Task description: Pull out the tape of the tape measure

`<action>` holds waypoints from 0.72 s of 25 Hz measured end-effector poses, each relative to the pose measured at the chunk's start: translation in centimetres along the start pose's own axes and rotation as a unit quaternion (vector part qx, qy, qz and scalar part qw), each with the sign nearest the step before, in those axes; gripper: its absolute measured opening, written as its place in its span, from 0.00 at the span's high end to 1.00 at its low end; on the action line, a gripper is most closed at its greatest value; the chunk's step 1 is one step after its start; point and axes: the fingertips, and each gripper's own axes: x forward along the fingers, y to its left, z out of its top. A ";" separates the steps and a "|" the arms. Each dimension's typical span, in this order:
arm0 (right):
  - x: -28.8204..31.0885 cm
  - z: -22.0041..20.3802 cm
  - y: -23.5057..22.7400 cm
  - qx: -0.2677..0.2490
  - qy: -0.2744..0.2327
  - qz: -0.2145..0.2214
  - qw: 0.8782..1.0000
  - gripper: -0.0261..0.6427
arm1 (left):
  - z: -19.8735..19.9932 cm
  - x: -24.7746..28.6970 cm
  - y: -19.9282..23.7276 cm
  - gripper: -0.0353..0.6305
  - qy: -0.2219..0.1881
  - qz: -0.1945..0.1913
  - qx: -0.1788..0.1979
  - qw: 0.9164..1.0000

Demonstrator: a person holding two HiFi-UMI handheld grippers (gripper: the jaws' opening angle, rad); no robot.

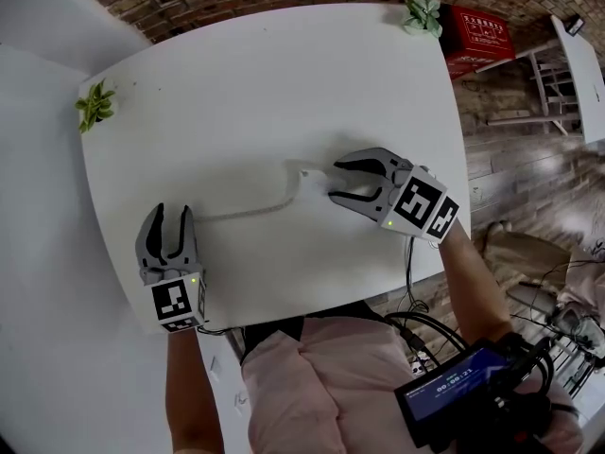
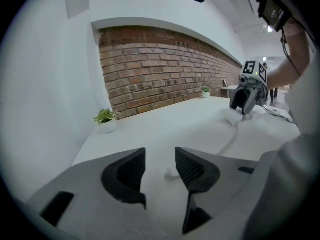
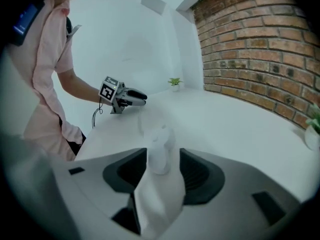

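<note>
- Right gripper (image 1: 333,181): jaws apart; white tape measure case (image 3: 160,151) stands between them, with a gap at one pad.
- Left gripper (image 1: 172,211): jaws apart, well apart from the case; tape end (image 2: 170,174) lies loose between them.
- Tape (image 1: 250,211): curves from the case to the left gripper.
- Small plant (image 1: 95,107), second plant (image 1: 421,14): table (image 1: 236,93) corners, beyond the case.
- Case outline: white on white, faint in the head view.

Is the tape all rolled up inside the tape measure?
No, the tape lies stretched across the table from the tape measure at the right gripper toward the left gripper.
</note>
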 end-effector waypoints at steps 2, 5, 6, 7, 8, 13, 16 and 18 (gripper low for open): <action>-0.2 0.0 -0.3 0.013 -0.004 -0.004 1.000 0.59 | -0.3 -0.3 0.3 0.60 -0.001 0.000 -0.031 1.000; -0.9 0.6 -0.8 0.020 -0.018 -0.013 1.000 0.56 | -0.4 -1.0 0.9 0.56 -0.006 0.004 -0.051 0.999; -1.1 0.9 -0.9 0.020 -0.022 -0.017 0.999 0.56 | -0.2 -1.2 1.1 0.56 -0.011 0.007 -0.052 0.999; -1.4 1.1 -1.1 0.019 -0.025 -0.020 0.999 0.56 | 0.2 -1.4 1.2 0.56 -0.015 0.009 -0.052 0.998; -1.7 1.4 -1.2 0.018 -0.027 -0.024 0.999 0.56 | 0.5 -1.6 1.4 0.56 -0.020 0.011 -0.052 0.998; -2.8 3.3 -1.1 0.012 -0.053 -0.046 0.997 0.56 | 3.3 -2.9 2.1 0.56 -0.053 0.020 -0.052 0.997; -3.9 5.2 -1.0 0.019 -0.083 -0.062 0.994 0.56 | 6.0 -4.4 2.4 0.56 -0.086 0.027 -0.059 0.994; -4.8 6.8 -0.7 0.017 -0.105 -0.077 0.991 0.57 | 8.3 -5.8 2.7 0.57 -0.112 0.033 -0.067 0.991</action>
